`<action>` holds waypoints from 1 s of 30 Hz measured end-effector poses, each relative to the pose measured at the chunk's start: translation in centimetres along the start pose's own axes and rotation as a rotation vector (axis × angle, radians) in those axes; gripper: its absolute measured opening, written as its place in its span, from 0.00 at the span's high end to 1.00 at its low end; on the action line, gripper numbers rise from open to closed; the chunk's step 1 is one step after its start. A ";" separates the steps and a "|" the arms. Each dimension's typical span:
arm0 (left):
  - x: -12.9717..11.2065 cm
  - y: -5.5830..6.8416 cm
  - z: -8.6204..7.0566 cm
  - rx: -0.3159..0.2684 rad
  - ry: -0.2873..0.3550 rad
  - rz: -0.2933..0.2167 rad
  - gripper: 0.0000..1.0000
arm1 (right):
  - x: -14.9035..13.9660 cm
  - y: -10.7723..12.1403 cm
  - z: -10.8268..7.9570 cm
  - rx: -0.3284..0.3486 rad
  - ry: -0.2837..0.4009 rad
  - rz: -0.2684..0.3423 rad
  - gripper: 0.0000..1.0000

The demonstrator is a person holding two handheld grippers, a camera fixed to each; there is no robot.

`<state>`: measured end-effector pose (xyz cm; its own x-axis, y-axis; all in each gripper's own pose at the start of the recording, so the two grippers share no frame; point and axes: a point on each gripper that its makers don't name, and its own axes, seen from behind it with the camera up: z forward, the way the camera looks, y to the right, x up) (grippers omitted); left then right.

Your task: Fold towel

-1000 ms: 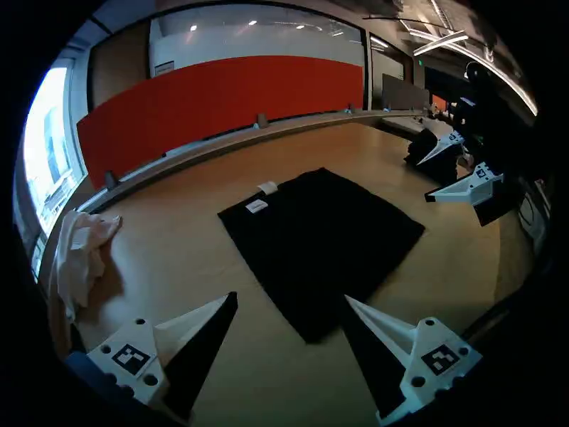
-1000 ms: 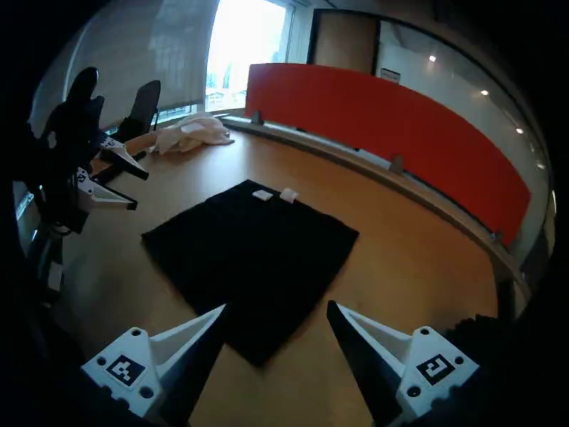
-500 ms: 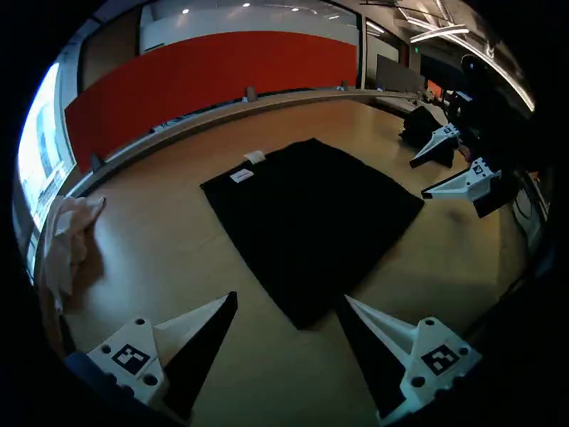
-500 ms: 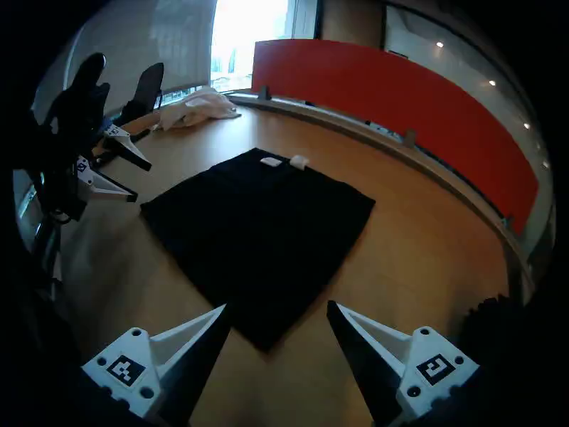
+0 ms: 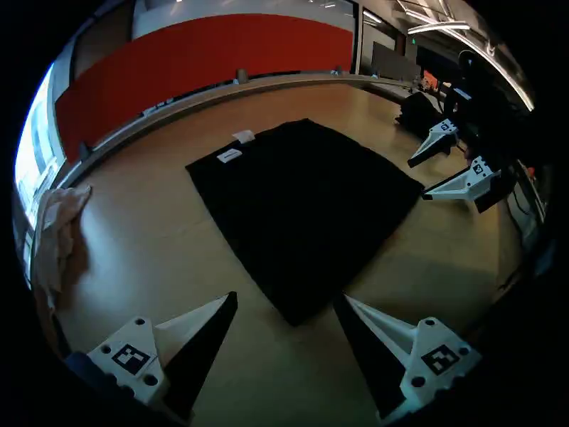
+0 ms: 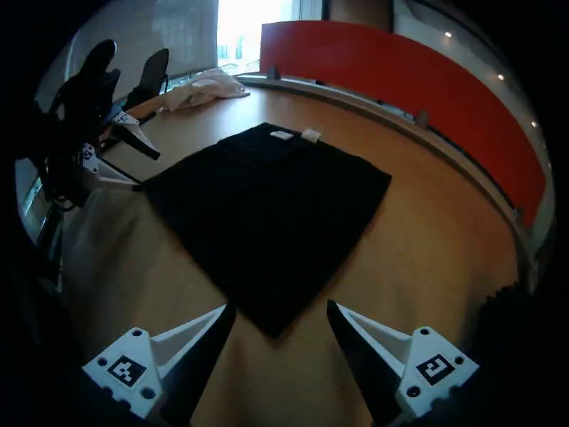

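A black towel (image 5: 306,206) lies flat on the wooden table (image 5: 156,235), with two white tags at its far edge (image 5: 229,155). My left gripper (image 5: 284,307) is open just above the towel's near corner. In the right gripper view the same towel (image 6: 263,203) spreads out, and my right gripper (image 6: 279,315) hangs open over its near corner. The right gripper (image 5: 439,165) appears at the right of the left gripper view, open. The left gripper (image 6: 139,162) appears at the left of the right gripper view, by the towel's left corner.
A crumpled pale cloth (image 5: 53,235) lies at the table's left edge, also seen as a pale cloth (image 6: 206,87) far back. A red partition (image 5: 199,60) runs behind the table. Dark chairs (image 6: 153,75) stand by the window.
Both grippers have come lower and closer to the towel's corners. The towel looks larger in both views and has not moved.
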<state>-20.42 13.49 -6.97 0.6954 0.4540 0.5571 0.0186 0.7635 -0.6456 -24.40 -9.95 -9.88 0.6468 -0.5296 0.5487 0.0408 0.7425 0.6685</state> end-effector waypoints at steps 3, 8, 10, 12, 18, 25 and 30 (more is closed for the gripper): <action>-0.3 0.1 0.3 -0.004 -0.013 0.001 0.00 | -0.3 -0.1 0.2 0.009 -0.014 -0.007 0.03; -0.7 0.5 0.8 -0.018 -0.029 0.008 0.01 | -0.3 -0.3 0.4 0.024 -0.018 -0.010 0.07; -0.8 0.8 0.9 -0.024 -0.035 0.012 0.02 | -0.3 -0.4 0.4 0.032 -0.018 -0.009 0.10; -1.0 1.0 1.1 -0.030 -0.041 0.017 0.06 | -0.3 -0.5 0.4 0.041 -0.019 -0.007 0.10; -1.0 0.9 1.1 -0.021 -0.048 0.029 0.13 | -0.3 -0.6 0.4 0.054 -0.020 -0.008 0.17; -1.0 0.6 1.2 -0.011 -0.055 0.020 0.20 | -0.3 -0.8 0.4 0.062 -0.026 -0.004 0.25; -1.0 0.7 1.1 -0.010 -0.059 0.019 0.23 | -0.3 -0.8 0.5 0.063 -0.030 -0.005 0.29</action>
<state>-21.90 14.11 -7.39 0.6523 0.4946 0.5744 0.0131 0.7503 -0.6609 -24.98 -10.56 -10.34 0.6232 -0.5464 0.5595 -0.0043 0.7130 0.7011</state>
